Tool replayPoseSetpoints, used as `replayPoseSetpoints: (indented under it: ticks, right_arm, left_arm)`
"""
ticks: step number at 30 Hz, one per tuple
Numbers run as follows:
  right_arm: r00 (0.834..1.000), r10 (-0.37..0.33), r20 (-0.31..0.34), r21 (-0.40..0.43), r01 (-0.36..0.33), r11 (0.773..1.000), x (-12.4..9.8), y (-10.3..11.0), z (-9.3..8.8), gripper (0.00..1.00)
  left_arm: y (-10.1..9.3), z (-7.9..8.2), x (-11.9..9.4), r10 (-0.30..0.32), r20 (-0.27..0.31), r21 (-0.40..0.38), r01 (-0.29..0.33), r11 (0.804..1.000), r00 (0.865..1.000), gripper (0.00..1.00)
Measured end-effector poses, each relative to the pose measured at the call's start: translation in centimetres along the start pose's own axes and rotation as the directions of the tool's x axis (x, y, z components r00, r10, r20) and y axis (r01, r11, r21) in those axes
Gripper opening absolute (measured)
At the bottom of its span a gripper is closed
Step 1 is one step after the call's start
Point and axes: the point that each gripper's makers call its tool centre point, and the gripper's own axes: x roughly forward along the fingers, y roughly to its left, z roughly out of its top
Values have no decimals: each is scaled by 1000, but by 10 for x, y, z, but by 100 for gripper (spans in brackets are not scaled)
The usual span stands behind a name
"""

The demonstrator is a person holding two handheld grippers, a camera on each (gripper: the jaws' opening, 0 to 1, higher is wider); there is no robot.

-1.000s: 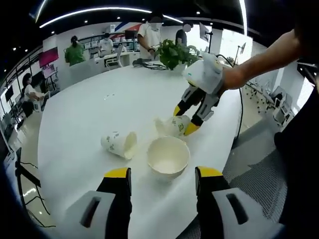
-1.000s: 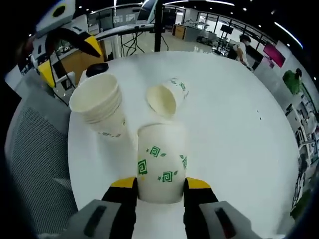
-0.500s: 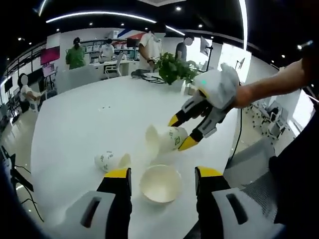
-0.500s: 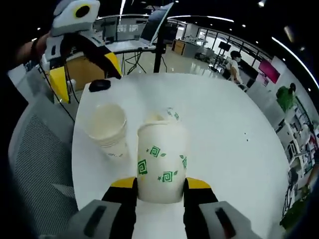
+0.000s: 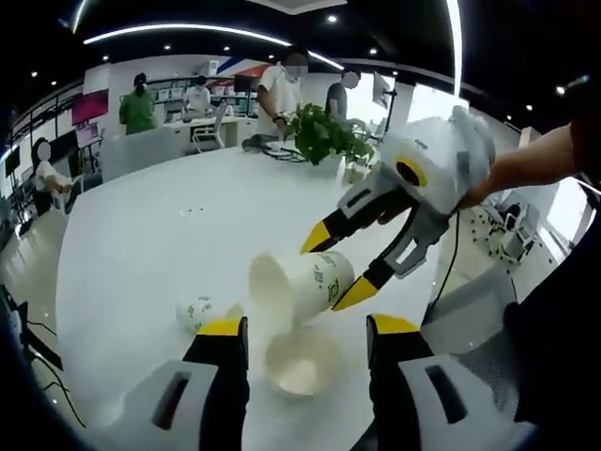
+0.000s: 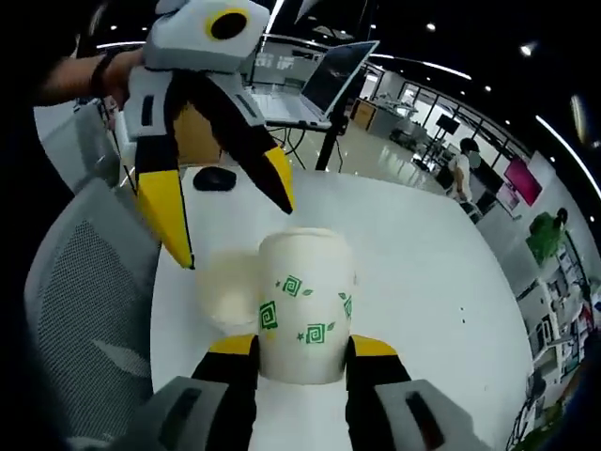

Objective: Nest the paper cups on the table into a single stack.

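Bright open-plan office surrounds a round white table [image 5: 141,244], where the work is mid-way. Clamped between the jaws of the right gripper [image 6: 302,346] is a white paper cup with green square-spiral prints [image 6: 302,315], lifted clear of the table; in the left gripper view this held cup [image 5: 296,287] hangs tilted, mouth open toward the camera, just above an upright white paper cup stack [image 5: 299,362] with its mouth facing up. A third printed paper cup lying on its side [image 5: 202,312] rests on the table just beside the stack. The left gripper [image 5: 305,331] has its yellow-tipped jaws spread apart and empty, framing the stack. The step in hand looks to be carrying the held cup to the stack; next it likely needs turning base-down, centring over the stack's mouth, and lowering in. A green potted plant [image 5: 324,132] stands at the table's far side.
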Motion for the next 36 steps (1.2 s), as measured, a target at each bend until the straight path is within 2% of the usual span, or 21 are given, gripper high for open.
replayPoseSetpoints:
  ticks: [5, 6, 9, 12, 14, 17, 22, 27, 31, 33, 34, 36]
  right_arm:
    - [999, 3, 41, -42, -1, 999, -1, 10, 25, 34]
    - [999, 3, 46, -52, -1, 999, 0, 11, 29, 34]
    - [998, 11, 56, -71, -7, 997, 2, 14, 35, 34]
    - [996, 21, 88, -60, -16, 998, 3, 18, 45, 35]
    - [997, 20, 80, -87, -13, 996, 3, 18, 46, 35]
    - [994, 35, 103, -99, -25, 995, 3, 23, 53, 35]
    - [992, 42, 119, -120, -28, 992, 4, 26, 61, 35]
    - [991, 50, 128, -151, -30, 988, 5, 31, 67, 34]
    - [990, 51, 132, -164, -29, 986, 5, 31, 69, 34]
    - [989, 52, 135, -161, -30, 987, 5, 32, 69, 34]
    - [989, 56, 137, -160, -34, 987, 5, 33, 69, 35]
    - [989, 58, 137, -165, -35, 986, 5, 35, 69, 34]
  left_arm:
    - [1, 3, -2, -14, 24, -34, 15, 999, 1000, 48]
    - [-4, 6, -4, -15, 25, -37, 16, 999, 1000, 48]
    - [0, 4, -4, -16, 24, -38, 17, 999, 1000, 46]
    - [-4, 8, -8, -20, 30, -39, 21, 999, 999, 45]
    - [-1, 8, -10, -19, 38, -49, 21, 999, 999, 44]
    - [2, 8, -12, -24, 45, -61, 27, 998, 999, 40]
    - [-3, 10, -13, -40, 52, -71, 44, 996, 998, 35]
    - [-11, 13, -13, -63, 59, -75, 68, 995, 996, 26]
    - [-10, 12, -11, -81, 57, -72, 85, 994, 995, 18]
    - [-24, 15, -14, -117, 58, -80, 121, 989, 991, 8]
    - [-24, 13, -13, -139, 58, -84, 144, 986, 988, 3]
    - [-25, 12, -11, -128, 43, -59, 131, 990, 991, 2]
